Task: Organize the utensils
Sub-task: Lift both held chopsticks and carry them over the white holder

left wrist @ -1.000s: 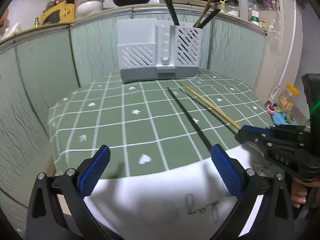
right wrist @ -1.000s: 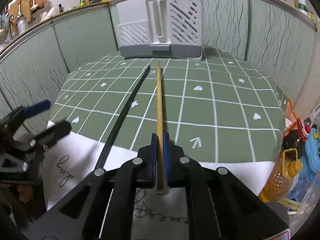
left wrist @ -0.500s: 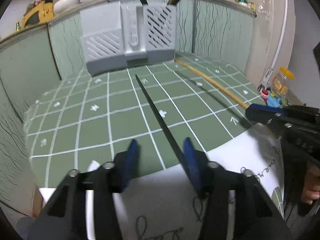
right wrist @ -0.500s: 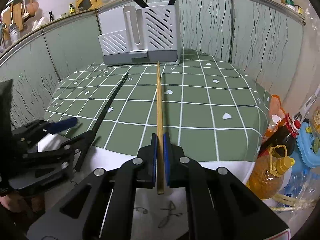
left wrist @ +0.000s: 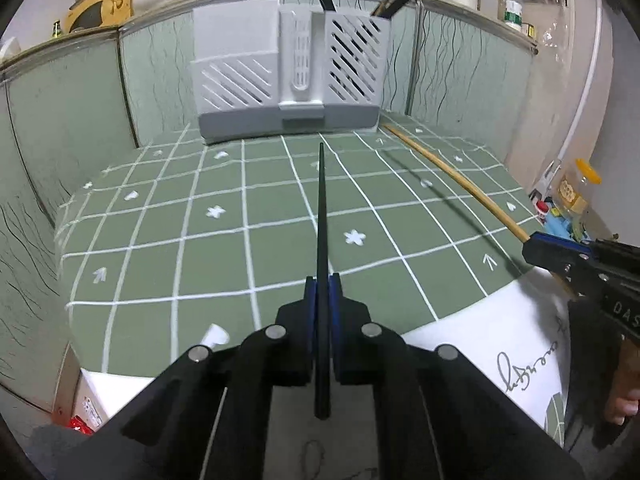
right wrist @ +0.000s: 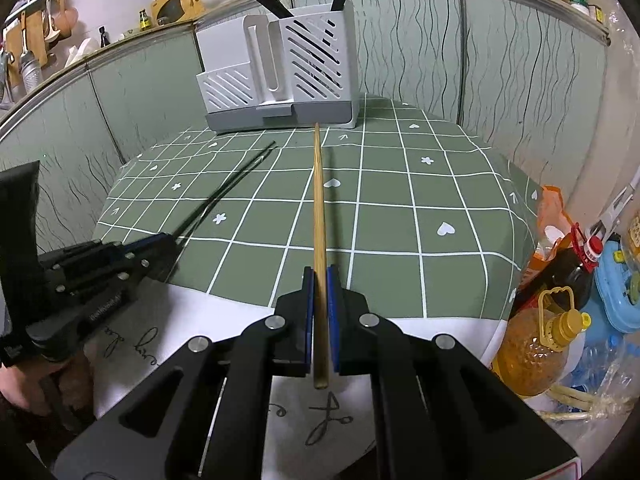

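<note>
Two chopsticks are in play, one per hand-held gripper. The left hand-held gripper (left wrist: 322, 285) has just been closing, and its blue pads now press on the thick end of one black chopstick (left wrist: 321, 216), which runs forward over the green checked tablecloth (left wrist: 168, 240) toward the holder. The right hand-held gripper (right wrist: 320, 280) is clamped on one wooden chopstick (right wrist: 318, 200), whose far tip reaches almost to the holder's grey base; its butt end sticks out behind the pads.

One white slotted utensil holder (right wrist: 280, 76) stands at the far edge of the surface against the green panel wall. Its taller right compartment already contains several dark utensils or chopsticks leaning out of the top; their exact number cannot be told. The lower left compartment looks unoccupied from both views.

In the right wrist view, the black chopstick (right wrist: 224, 192) appears doubled by its shadow on the cloth. Beside the surface on the right stand two oil bottles (right wrist: 536, 352), one amber and one dark.
</note>
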`<state>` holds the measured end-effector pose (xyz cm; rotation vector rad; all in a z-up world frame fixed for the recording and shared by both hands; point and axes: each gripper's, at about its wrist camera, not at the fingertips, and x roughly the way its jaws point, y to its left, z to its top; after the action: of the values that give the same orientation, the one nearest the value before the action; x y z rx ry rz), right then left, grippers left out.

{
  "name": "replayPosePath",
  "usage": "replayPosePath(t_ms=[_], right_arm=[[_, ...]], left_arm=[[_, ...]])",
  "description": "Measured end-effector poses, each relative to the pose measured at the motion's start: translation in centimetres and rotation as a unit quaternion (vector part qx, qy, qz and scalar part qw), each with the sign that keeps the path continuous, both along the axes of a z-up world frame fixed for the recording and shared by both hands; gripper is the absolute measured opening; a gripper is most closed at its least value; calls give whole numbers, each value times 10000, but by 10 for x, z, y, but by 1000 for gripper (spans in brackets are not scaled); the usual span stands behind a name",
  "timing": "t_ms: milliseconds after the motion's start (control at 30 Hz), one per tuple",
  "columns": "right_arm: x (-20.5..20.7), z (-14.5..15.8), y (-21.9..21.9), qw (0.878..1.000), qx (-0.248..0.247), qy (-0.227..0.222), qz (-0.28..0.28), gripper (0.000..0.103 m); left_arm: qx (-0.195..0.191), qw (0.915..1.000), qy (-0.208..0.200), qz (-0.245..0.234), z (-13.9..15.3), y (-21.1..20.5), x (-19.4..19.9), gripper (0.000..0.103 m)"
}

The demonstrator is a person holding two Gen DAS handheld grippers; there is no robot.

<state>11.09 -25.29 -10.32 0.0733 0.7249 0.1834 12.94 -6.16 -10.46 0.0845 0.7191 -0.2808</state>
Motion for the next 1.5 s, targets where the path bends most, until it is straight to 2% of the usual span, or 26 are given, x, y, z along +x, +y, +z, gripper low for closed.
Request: replayPosePath(t_ms=[467,933,1500], right_arm=[[6,19,1,9999,-64,-31,107,6],[9,65,-1,9982,-67,-586,97,6],[14,117,0,9940,35,-1083,181,6]], left_arm=[[-110,9997,-172,-95,33,26,-5,8],[-451,9971,-612,-95,82,44,-8,8],[-568,9931,-1017,-116,129,60,-3,8]])
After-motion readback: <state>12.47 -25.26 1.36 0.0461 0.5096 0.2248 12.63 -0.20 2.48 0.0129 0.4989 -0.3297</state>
